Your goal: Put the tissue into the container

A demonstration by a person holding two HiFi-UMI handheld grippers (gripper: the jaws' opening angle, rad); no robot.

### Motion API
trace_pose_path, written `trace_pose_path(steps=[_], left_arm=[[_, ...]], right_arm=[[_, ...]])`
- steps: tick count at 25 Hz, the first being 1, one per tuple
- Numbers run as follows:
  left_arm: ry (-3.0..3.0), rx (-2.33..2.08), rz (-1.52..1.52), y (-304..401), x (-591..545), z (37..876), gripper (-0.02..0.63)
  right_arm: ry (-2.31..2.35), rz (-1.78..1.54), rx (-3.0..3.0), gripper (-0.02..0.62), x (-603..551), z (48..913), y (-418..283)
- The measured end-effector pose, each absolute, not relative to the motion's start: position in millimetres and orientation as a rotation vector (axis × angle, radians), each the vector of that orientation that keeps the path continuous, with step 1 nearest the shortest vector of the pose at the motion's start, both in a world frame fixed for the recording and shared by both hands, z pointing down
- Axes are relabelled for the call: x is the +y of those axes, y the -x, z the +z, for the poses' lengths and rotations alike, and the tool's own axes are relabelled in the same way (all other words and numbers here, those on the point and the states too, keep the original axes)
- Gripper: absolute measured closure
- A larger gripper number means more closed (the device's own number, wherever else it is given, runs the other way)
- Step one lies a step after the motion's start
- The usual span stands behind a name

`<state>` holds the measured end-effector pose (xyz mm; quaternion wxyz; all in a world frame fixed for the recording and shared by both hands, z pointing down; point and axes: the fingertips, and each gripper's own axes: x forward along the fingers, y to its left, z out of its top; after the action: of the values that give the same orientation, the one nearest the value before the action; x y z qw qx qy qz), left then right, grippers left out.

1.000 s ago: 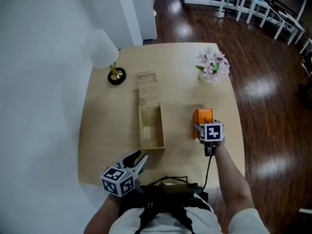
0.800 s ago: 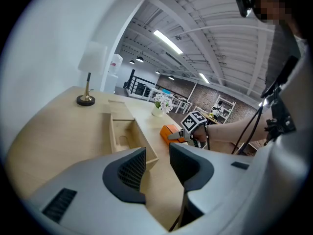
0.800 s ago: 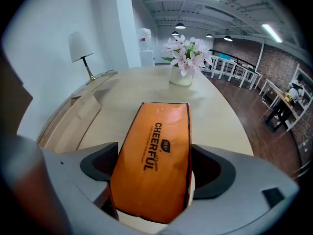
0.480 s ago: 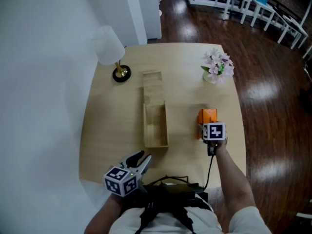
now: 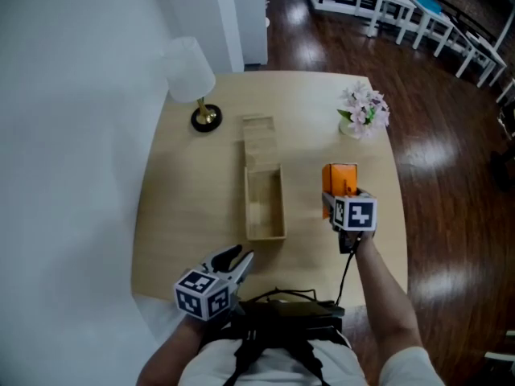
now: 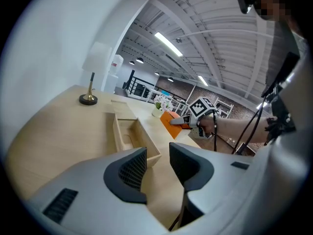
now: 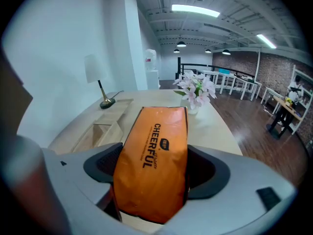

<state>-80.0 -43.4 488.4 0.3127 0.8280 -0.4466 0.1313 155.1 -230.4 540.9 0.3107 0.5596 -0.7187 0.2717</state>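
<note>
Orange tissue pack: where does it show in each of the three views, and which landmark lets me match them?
Head view: the orange tissue pack lies right of centre, at mid-height.
Left gripper view: the orange tissue pack is small, just right of centre.
Right gripper view: the orange tissue pack fills the lower centre, close up.
Shared landmark: the white-shaded lamp, to the pack's upper left in every view.

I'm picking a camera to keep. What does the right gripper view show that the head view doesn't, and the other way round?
Right gripper view only: the lettering on the tissue pack, and the right gripper with jaws, just now closing, pressing the pack's sides. Head view only: the left gripper, holding nothing. Both: the wooden container, lamp and flowers.
</note>
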Motion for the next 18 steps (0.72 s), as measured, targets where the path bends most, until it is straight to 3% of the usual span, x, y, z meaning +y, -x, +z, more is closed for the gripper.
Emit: trace_pose_path(steps=[18], left_arm=[[-2.208, -1.197, 0.295, 143, -34, 480, 0.457]], right_arm=[[-1.335, 0.635, -2.043, 0.182, -217, 499, 2]])
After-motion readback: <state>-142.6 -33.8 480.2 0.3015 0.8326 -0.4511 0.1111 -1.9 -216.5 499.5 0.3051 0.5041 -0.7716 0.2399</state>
